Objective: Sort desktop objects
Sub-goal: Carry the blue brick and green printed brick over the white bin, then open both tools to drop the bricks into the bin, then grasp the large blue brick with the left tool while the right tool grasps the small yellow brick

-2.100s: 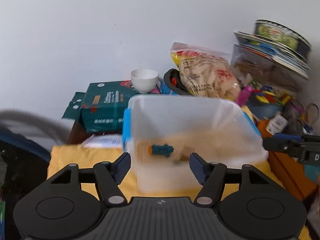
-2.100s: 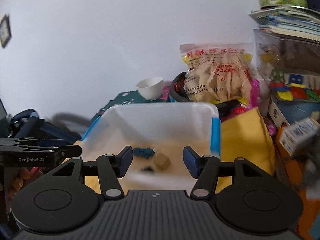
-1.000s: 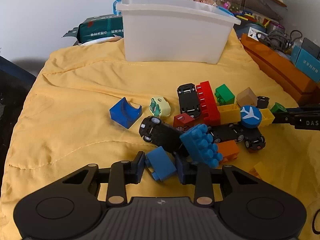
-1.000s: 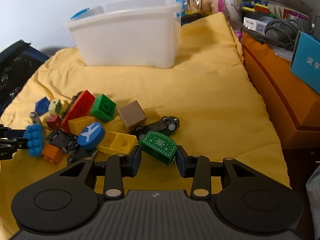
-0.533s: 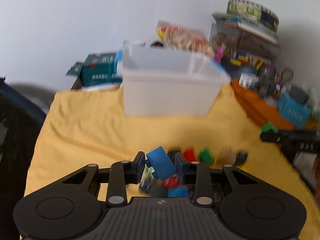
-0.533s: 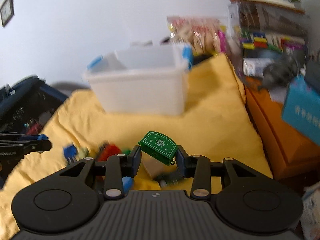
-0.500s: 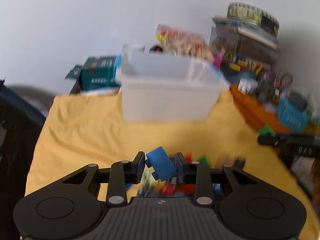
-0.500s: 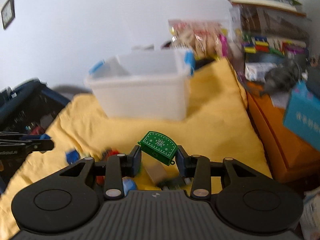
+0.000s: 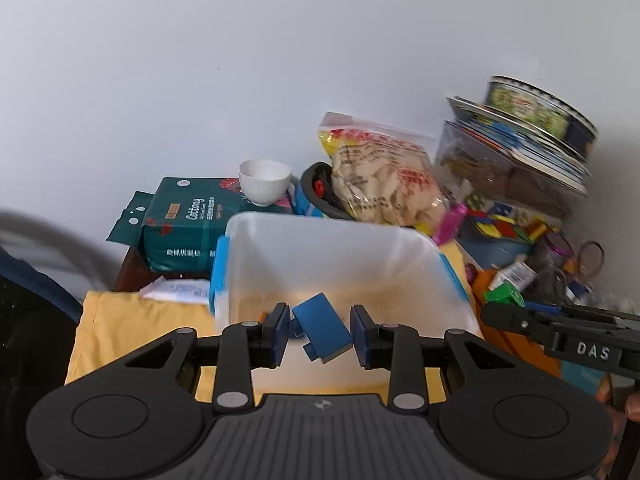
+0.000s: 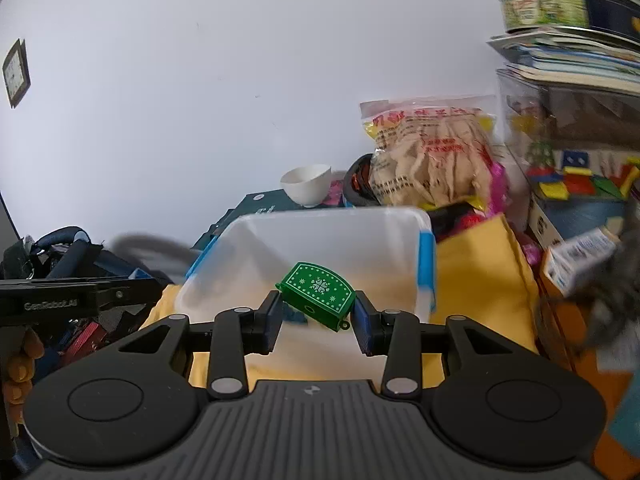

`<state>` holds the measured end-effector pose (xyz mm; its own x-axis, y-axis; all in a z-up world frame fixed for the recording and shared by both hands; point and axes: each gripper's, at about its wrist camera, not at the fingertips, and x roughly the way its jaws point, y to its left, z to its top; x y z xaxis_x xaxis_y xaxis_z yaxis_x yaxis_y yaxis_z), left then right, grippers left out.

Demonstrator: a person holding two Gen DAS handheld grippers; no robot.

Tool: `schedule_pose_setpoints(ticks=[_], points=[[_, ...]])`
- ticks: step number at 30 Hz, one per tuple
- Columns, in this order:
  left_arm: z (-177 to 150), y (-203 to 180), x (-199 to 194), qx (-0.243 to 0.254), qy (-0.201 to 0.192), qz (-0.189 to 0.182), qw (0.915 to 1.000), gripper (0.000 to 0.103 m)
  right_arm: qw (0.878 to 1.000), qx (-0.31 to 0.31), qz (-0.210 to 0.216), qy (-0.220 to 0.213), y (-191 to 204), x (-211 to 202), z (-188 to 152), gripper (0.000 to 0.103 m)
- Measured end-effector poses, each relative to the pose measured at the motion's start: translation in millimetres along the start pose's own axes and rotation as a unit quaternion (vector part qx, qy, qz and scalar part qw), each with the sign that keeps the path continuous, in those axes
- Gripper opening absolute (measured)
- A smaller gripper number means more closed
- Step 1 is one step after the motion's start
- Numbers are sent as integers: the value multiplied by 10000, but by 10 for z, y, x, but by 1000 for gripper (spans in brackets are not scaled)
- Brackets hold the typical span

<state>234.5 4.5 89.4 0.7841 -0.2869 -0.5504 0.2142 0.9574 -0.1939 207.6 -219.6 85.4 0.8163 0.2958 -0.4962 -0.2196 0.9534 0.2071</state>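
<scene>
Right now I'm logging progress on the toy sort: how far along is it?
Partly done: a few small pieces already lie in the white bin. In hand: the left gripper clamps a blue block and the right gripper a green snowflake piece, both raised at the bin's near edge and not yet dropped. What is left on the yellow cloth is out of view.

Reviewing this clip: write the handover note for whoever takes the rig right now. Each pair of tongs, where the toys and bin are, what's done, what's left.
Left tongs: shut on a blue plastic building block, held above the near edge of the translucent white plastic bin with blue clips.
Right tongs: shut on a green snowflake-printed toy piece, also at the bin's near edge.
Done: both pieces are picked up and carried to the bin, which sits on the yellow cloth; a few small pieces seem to lie inside.
Left: release both into the bin. Any toys remaining on the cloth are out of view.
</scene>
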Motion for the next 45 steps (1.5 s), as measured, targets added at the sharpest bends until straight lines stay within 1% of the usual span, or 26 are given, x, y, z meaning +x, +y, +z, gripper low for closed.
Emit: schedule_pose_setpoints(ticks=[3,6,9,13,14,15,16,17,19,21,23,26,28,29,32,36,39,40,41,43,45], points=[[197,49,225,-61,98,95,9999,36,9998,-70,-68,150,-12,225,146,41],[321,68,405,-43,196,127,9997,36,9992,-122,-147,357,-29,434,201,41],[366,79,558,-25,317,147,9994,36,9980,-150,-223,564,-62,616,202,41],[360,64,728,94,452,175,9988,38,9968,-147,-283,739,-89,810,192,42],[348,66,776,92,508,178,9985,44,9965,-132,-305,764,-96,844,189,44],[353,79,812,66,571,192,9982,49,9964,-129,-340,772,-100,868,187,47],[337,95,834,13,577,290,9979,61,9965,-143,-378,737,-100,872,183,54],[324,115,836,-22,527,376,9979,68,9966,-172,-396,707,-98,870,185,54],[301,156,809,-21,442,444,9980,68,9967,-164,-411,678,-101,842,177,55],[266,204,770,20,458,451,9979,68,9974,-151,-364,605,-96,755,148,55],[189,249,649,67,401,449,9982,68,9981,-181,-293,517,-69,650,115,55],[-40,278,374,195,305,322,9988,68,9988,-278,-101,388,37,355,-101,55],[-281,268,169,335,280,266,9987,69,9985,-365,-2,416,128,137,-361,56],[-442,259,64,391,291,235,9985,69,9981,-400,30,472,162,35,-513,56],[-949,228,-189,508,503,151,9973,69,9958,-550,80,729,284,-250,-1018,56],[-1511,135,-414,444,807,163,9956,68,9916,-534,231,1159,447,-546,-1626,56],[-1831,0,-477,524,954,180,9939,66,9873,-591,289,1443,559,-614,-1934,54],[-1898,-27,-465,567,1016,195,9930,63,9857,-638,315,1527,607,-615,-2021,54],[-1974,-73,-443,583,1119,173,9919,60,9846,-693,350,1566,642,-608,-2079,54],[-2075,-137,-407,621,1213,107,9906,59,9828,-827,272,1627,707,-570,-2181,53],[-2147,-202,-370,714,1258,119,9894,59,9814,-820,246,1718,725,-515,-2235,52]])
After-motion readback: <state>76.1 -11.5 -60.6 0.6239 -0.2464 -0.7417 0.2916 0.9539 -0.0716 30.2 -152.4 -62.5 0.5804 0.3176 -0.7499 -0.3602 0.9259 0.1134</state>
